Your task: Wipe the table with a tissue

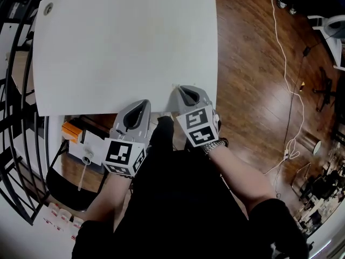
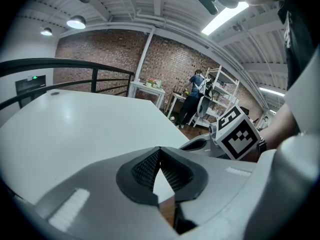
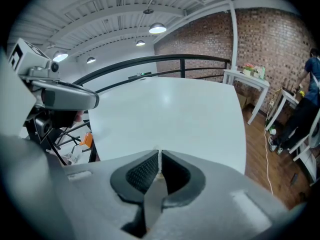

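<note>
the right gripper [image 3: 159,159] has its jaws pressed together, and a thin white tissue [image 3: 159,156] is pinched between the dark pads. only a tiny bit of the tissue pokes out past the tips, so most of it can't be seen. it looks flat, white and very thin, like a little strip. in the head view the right gripper [image 1: 183,90] sits at the near edge of the table [image 1: 124,47], close to the right corner, with its tip over the white top. a tiny pale speck lies just past that tip, too small to tell what it is

the left gripper [image 2: 160,151] has its jaws shut too, tips touching, and nothing is held between them. through the small gap under the tips you can see a bit of table and some brown floor. in the head view the left gripper [image 1: 139,108] is just beside the right one, a little nearer the person, at the table edge

the table top is plain white and smooth. the wood floor [image 1: 253,90] is to the right, with a white cord [image 1: 285,63] lying on it
</note>
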